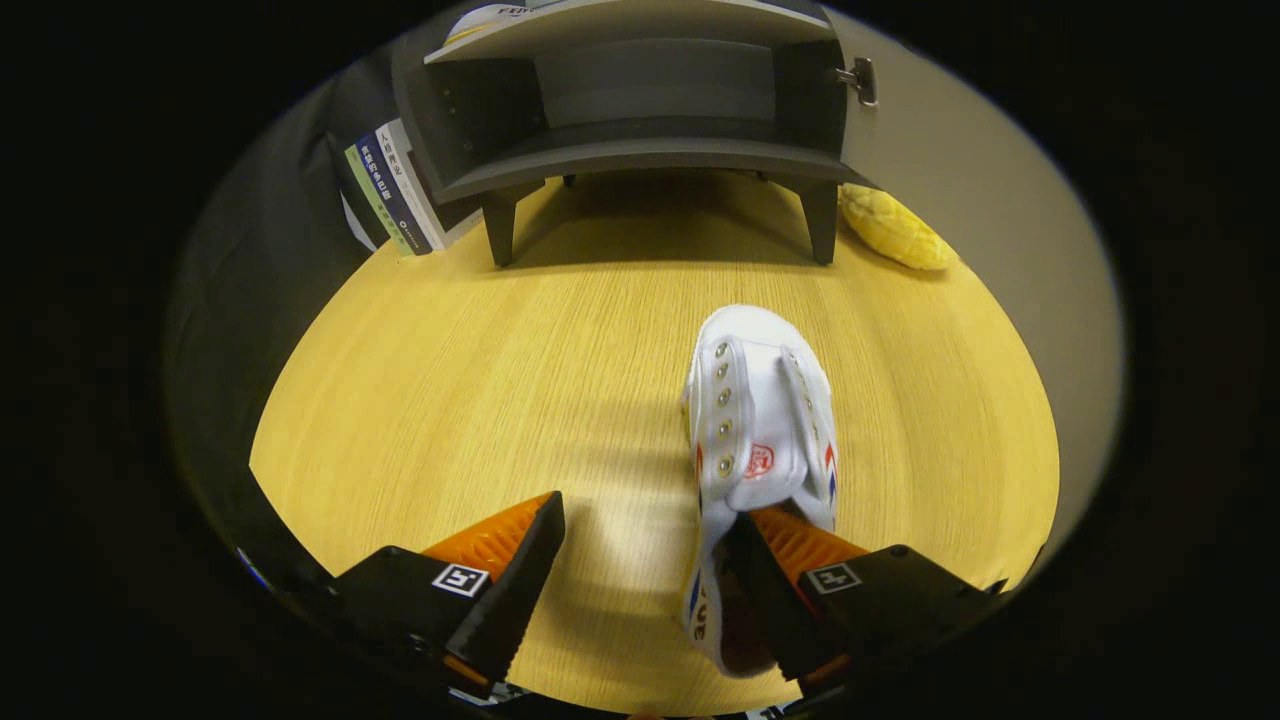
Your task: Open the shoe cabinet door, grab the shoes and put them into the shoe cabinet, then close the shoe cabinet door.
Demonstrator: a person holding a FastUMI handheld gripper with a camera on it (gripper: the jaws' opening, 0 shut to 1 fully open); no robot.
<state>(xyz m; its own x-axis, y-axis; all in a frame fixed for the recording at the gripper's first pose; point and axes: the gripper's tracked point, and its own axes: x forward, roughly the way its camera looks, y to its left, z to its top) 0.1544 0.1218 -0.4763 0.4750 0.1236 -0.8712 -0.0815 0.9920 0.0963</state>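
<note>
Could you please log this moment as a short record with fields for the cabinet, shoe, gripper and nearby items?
cabinet: shoe cabinet beyond the fingers, door swung open, visible compartment empty
shoe: white shoe lying on the wooden table
gripper: gripper open; right finger inside the shoe's opening, left finger clear of it
nearby: books left of the cabinet, yellow object right of it
</note>
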